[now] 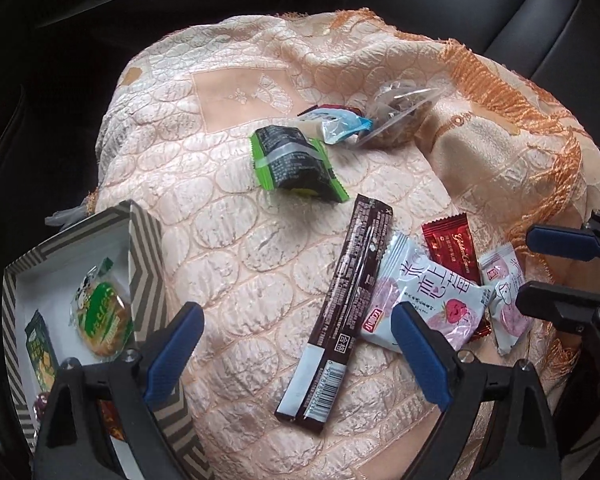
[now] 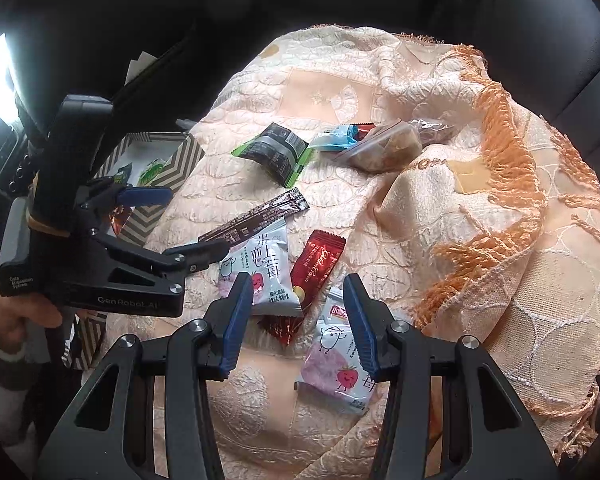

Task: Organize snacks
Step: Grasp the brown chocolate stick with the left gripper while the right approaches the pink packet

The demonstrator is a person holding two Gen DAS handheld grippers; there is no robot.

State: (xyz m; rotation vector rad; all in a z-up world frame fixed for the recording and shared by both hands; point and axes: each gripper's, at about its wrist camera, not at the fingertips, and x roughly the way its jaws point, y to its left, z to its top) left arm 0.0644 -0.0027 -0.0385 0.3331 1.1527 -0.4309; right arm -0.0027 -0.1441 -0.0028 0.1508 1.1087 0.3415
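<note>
Two grippers (fingers apart, empty) over snacks [image 1: 333, 304] on cloth [image 1: 236, 240].

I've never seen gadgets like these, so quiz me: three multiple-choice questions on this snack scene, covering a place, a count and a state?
1. Where is the round cookie in the green-and-white wrapper?
A. Inside the patterned box
B. On the seat back
C. Under the red packet

2. How many white-and-pink strawberry packets lie on the cloth?
A. None
B. Two
C. Five

3. How are the left gripper jaws?
A. Shut on the box
B. Shut on a red packet
C. Open, holding nothing

Answers:
1 A, since the cookie rests on the box's white floor.
2 B, since two matching packets lie on either side of the red one.
3 C, since the blue pads stand wide apart with nothing pinched.
</note>
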